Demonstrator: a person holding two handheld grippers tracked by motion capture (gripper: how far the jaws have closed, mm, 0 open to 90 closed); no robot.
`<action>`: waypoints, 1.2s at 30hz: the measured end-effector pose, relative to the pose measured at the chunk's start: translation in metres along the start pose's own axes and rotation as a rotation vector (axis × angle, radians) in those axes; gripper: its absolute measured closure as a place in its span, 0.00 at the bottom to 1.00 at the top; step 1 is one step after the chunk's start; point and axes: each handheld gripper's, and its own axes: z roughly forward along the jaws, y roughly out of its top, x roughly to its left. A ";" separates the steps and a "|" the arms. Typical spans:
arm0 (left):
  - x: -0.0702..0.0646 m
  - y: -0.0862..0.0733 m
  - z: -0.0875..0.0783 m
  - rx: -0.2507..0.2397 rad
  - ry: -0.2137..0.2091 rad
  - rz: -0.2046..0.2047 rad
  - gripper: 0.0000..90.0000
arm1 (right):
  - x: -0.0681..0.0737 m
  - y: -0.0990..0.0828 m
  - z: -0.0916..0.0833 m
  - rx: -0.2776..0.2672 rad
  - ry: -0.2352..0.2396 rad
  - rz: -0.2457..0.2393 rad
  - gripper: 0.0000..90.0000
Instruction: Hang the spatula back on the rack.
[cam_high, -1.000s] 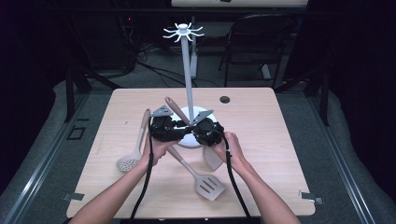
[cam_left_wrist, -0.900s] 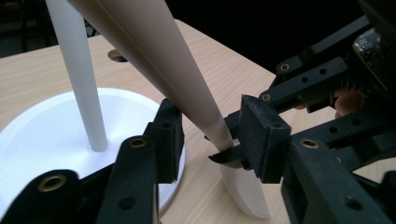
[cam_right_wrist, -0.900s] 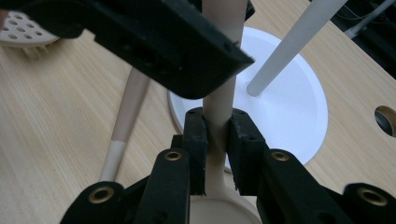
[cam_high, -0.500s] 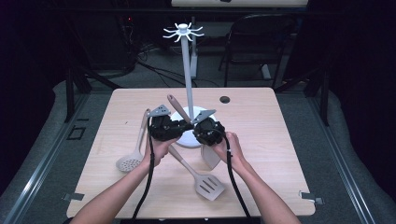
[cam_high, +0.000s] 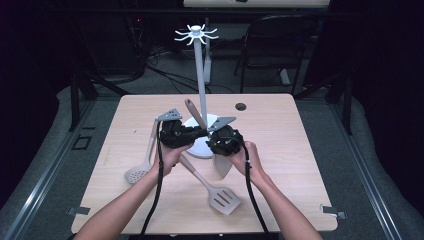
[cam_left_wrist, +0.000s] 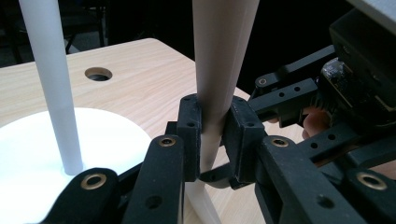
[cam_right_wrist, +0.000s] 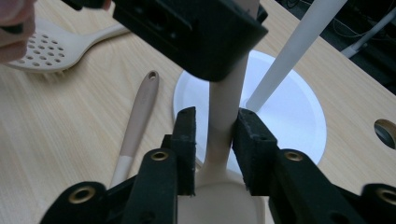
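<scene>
- The left gripper (cam_high: 176, 134) has its jaws closed on the handle of a beige spoon (cam_left_wrist: 223, 70); in the left gripper view the pads press both sides of the shaft, which rises up and out of frame.
- The right gripper (cam_high: 224, 141) grips the same spoon lower down, on the narrow neck just above the bowl (cam_right_wrist: 223, 205); its jaws are nearly closed and both pads touch the neck.
- So the spoon hangs above the bench (cam_high: 300, 150), held by both tools, tilted, with its brown handle end (cam_high: 192, 107) up beside the pole (cam_high: 201, 75) of the white rack and its bowl low, near the rack's round base (cam_high: 200, 147).
- Handling, as I judge it: a light, stiff utensil. The smooth tapered shaft could slip or swivel between flat pads, so a hold at the neck, where it narrows before the bowl, looks more secure than one mid-handle.
- The bowl end is probably the heavier end, so one grip far up the handle would let it swing.
- On the bench lie a slotted turner (cam_high: 223, 198), a skimmer (cam_high: 136, 174) and, in the right gripper view, a two-tone handle (cam_right_wrist: 138, 121) with a hanging hole, just beside the base.
</scene>
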 end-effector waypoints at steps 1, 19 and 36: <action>0.000 0.001 -0.001 -0.001 -0.002 -0.003 0.86 | -0.001 0.000 -0.001 0.003 0.003 0.002 0.72; -0.001 0.026 -0.005 0.006 0.015 0.064 0.86 | -0.026 -0.034 -0.017 0.022 -0.012 0.101 0.31; 0.002 0.041 -0.006 0.003 0.034 0.106 0.86 | -0.054 -0.084 -0.027 0.158 0.001 0.220 0.00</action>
